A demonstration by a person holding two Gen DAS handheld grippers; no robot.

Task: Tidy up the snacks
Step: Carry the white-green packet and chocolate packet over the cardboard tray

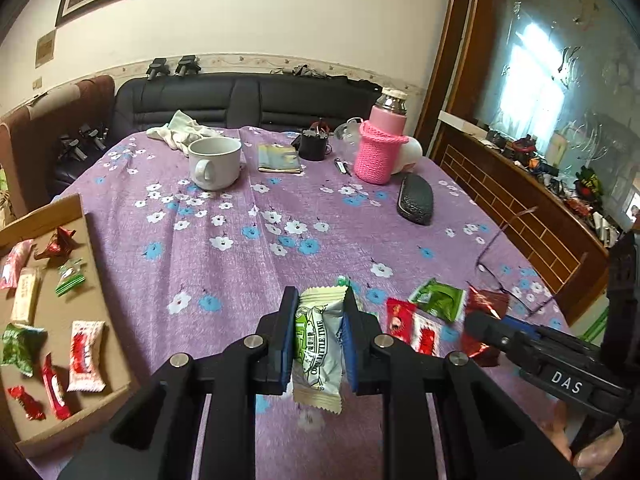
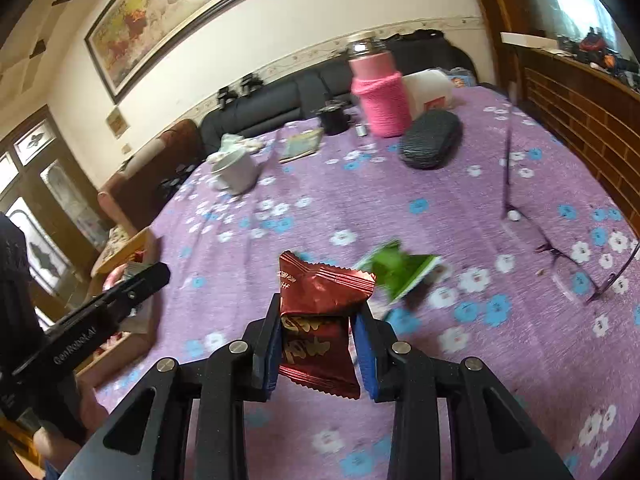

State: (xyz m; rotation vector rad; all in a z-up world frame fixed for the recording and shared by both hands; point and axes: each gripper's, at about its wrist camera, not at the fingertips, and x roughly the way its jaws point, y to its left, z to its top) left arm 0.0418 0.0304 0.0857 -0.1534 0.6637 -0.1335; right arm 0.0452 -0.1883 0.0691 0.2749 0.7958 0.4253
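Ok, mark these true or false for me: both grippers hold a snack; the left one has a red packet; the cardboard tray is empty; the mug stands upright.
1. Both grippers hold a snack: true, left gripper and right gripper are each clamped on one.
2. Left holds a red packet: false, it holds a green-and-white packet; the dark red packet is in the right.
3. Cardboard tray is empty: false, several snacks lie in it.
4. White mug upright: true.

Purple flowered tablecloth [image 1: 240, 280], pink flask [image 1: 378, 152]
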